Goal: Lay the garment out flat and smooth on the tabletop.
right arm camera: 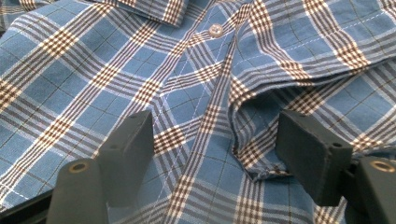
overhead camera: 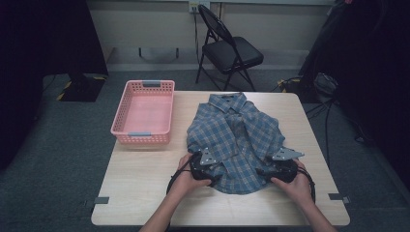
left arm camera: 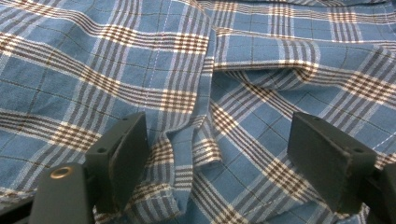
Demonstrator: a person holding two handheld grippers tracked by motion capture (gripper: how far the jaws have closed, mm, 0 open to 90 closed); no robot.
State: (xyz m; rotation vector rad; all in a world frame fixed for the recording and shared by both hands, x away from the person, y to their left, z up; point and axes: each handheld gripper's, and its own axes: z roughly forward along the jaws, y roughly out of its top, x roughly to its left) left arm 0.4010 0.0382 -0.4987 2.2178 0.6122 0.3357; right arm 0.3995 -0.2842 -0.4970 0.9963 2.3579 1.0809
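Note:
A blue plaid shirt (overhead camera: 237, 140) lies crumpled on the wooden table (overhead camera: 145, 188), collar toward the far side. My left gripper (overhead camera: 214, 167) rests at the shirt's near-left hem and my right gripper (overhead camera: 265, 171) at its near-right hem, each held by a hand. In the left gripper view the gripper (left arm camera: 219, 140) stands open, its black jaws wide apart over a raised fold of the plaid cloth (left arm camera: 187, 56). The right gripper view has that gripper (right arm camera: 215, 135) open too, jaws either side of the button placket (right arm camera: 205, 121), with a white button (right arm camera: 215, 30) farther off. Neither pair of pads presses the cloth.
An empty pink plastic basket (overhead camera: 144, 112) stands at the table's far left corner. A black folding chair (overhead camera: 229, 48) is behind the table. Bare tabletop lies left of the shirt and along the near edge. Cables run on the floor at the right.

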